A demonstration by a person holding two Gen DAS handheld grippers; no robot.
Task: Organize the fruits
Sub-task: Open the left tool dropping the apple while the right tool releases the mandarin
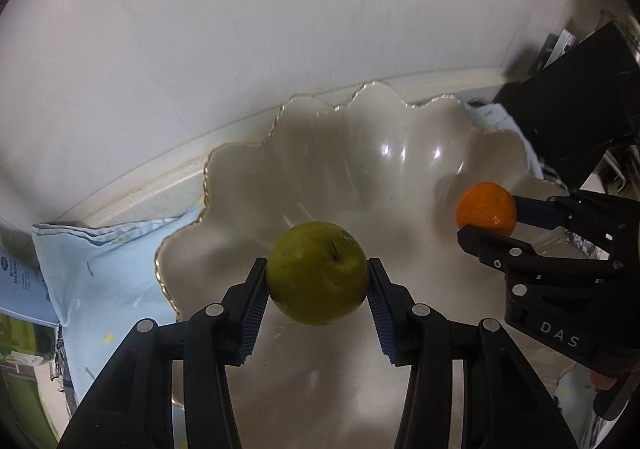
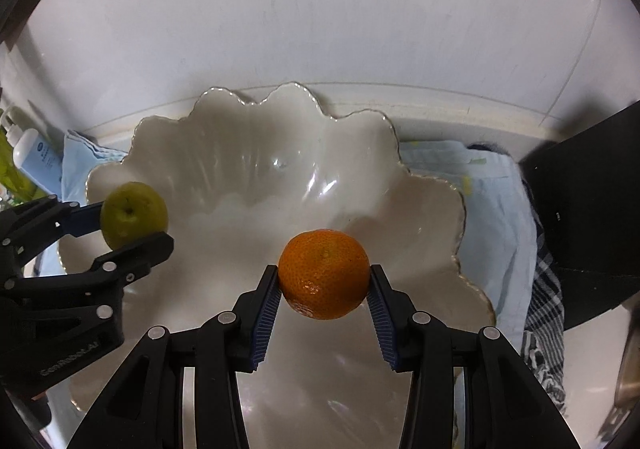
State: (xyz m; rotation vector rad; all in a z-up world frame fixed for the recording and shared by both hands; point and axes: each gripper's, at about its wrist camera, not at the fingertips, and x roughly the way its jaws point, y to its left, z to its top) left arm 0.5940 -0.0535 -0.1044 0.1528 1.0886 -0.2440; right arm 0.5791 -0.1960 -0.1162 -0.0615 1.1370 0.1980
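My left gripper (image 1: 318,269) is shut on a green apple (image 1: 317,273) and holds it over a white scalloped bowl (image 1: 248,177) with a gold rim. My right gripper (image 2: 324,275) is shut on an orange (image 2: 324,273) and holds it over the same bowl (image 2: 224,137). In the left wrist view the right gripper (image 1: 490,215) with the orange (image 1: 486,207) is at the right. In the right wrist view the left gripper (image 2: 132,221) with the apple (image 2: 134,213) is at the left. The bowl's inside shows no fruit lying in it.
The bowl stands on a light blue cloth (image 1: 108,261) on a pale counter against a white wall (image 1: 240,29). A black box (image 2: 588,209) stands at the right, with a checked cloth (image 2: 546,301) by it. A white bottle (image 2: 30,153) stands at the left.
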